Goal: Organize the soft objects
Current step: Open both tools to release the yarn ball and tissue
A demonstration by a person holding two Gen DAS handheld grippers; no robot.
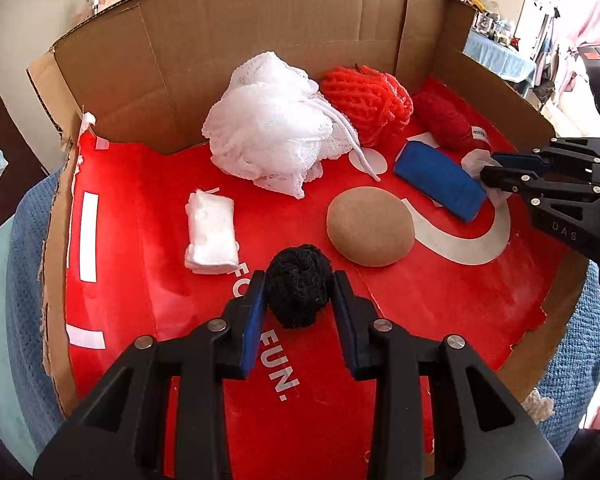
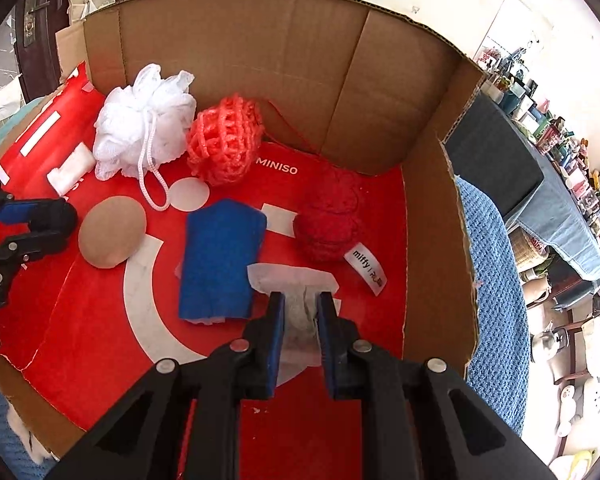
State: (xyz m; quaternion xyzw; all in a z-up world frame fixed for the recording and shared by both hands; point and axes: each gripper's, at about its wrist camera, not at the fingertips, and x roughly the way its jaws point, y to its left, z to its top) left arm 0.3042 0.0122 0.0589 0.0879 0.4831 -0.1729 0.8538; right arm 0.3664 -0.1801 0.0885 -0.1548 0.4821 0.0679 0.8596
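Cluttered room, shelves of knick-knacks off to one side, and everything sits on a flattened red printed cardboard box (image 1: 112,248) with its brown flaps standing up at the back, laid over a blue knitted blanket (image 2: 496,280).

Left tool (image 1: 299,280) is clamped around a small black fuzzy yarn ball (image 1: 299,285), squeezing it from both sides near the front of the box. Right tool (image 2: 299,300) is pinching a thin white paper tissue (image 2: 296,280) just beside a folded blue felt cloth (image 2: 220,256).

Handling guess: all of this looks featherlight and squashy. The black ball should compress and stay put if it's gripped across its middle. The tissue is the fragile one and could tear or slip, so a bunched part is a better hold than an edge. The white mesh bath pouf (image 1: 268,128) would snag, so maybe grab it by its cord. The tan round padded cushion (image 1: 370,226) is smooth and domed, so it's probably best taken low at the rim.

The right view shows a "miffy" label on the dark red crocheted bundle (image 2: 332,228) and the orange-red foam net ball (image 2: 224,140) clearly. The left view shows the folded white cotton pad (image 1: 212,232) properly, which is mostly hidden from the right.
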